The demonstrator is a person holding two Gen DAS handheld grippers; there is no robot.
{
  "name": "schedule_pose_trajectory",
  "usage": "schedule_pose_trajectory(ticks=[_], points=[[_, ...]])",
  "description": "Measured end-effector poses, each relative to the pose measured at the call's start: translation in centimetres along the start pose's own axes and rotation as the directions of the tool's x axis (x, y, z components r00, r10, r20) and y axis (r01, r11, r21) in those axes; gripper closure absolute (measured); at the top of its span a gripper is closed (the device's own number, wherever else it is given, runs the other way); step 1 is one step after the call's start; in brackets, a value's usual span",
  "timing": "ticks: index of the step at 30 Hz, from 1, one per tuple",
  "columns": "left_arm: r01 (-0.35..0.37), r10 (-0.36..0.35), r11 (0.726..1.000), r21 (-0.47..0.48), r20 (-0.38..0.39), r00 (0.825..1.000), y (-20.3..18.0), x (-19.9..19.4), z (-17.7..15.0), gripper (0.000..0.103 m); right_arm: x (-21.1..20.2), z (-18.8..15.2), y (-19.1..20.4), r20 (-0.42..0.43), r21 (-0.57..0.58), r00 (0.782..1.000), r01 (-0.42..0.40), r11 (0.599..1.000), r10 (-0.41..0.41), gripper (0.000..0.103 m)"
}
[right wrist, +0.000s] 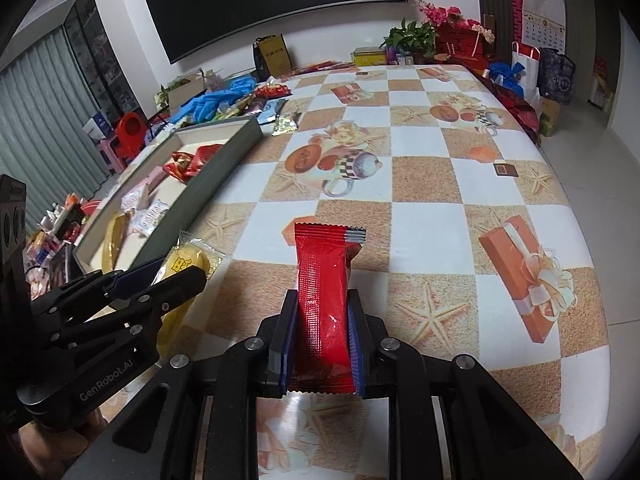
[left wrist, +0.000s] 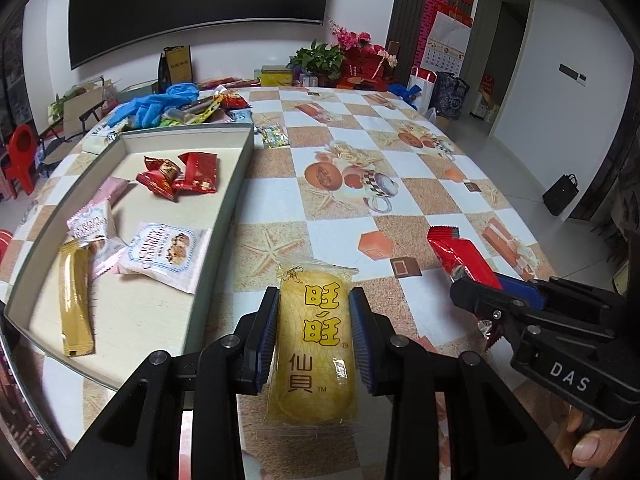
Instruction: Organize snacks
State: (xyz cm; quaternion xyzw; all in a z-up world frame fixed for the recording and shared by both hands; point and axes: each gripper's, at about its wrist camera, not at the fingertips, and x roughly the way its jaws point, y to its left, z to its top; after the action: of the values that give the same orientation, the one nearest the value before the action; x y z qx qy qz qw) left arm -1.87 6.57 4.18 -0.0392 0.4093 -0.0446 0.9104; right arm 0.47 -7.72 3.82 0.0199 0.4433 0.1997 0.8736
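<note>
Left gripper [left wrist: 314, 332] clamps the yellow cracker [left wrist: 312, 344]; right gripper [right wrist: 323, 344] is closed on the red bar [right wrist: 324, 300], both above the bench [left wrist: 400, 160], right of the tray [left wrist: 224, 208]. Slick wrappers could slip out mid-carry.

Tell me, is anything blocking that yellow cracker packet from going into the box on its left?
Only the box's near wall, which the yellow cracker packet must be lifted over. Bare tablecloth lies between them.
</note>
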Motion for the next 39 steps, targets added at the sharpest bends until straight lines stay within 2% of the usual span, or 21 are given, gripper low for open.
schedule_pose_trajectory(ticks=[8,18,26,30,39], points=[[-0.029,0.030,0.999,-0.020,0.011,0.999,1.2,-1.0,0.7,0.065,-0.4,1.2,1.8,0.015,-0.025,0.999,-0.042,0.999,0.042,0.080],[-0.078,0.081,0.994,-0.081,0.031,0.996,4.7,-2.3,1.3,0.065,-0.3,3.0,4.7,0.032,-0.076,0.995,-0.088,0.993,0.091,0.080],[-0.030,0.042,0.983,-0.181,0.061,0.997,8.4,-3.7,1.2,0.065,-0.3,4.3,7.9,0.045,-0.138,0.990,-0.125,0.983,0.132,0.080],[-0.029,0.045,0.974,-0.224,0.066,0.997,10.1,-4.1,1.0,0.065,-0.2,4.8,9.0,0.051,-0.157,0.988,-0.136,0.978,0.145,0.080],[-0.123,0.135,0.969,-0.214,0.041,0.990,11.4,-4.1,1.2,0.065,0.5,5.7,11.1,0.044,-0.192,0.983,-0.166,0.967,0.177,0.079]])
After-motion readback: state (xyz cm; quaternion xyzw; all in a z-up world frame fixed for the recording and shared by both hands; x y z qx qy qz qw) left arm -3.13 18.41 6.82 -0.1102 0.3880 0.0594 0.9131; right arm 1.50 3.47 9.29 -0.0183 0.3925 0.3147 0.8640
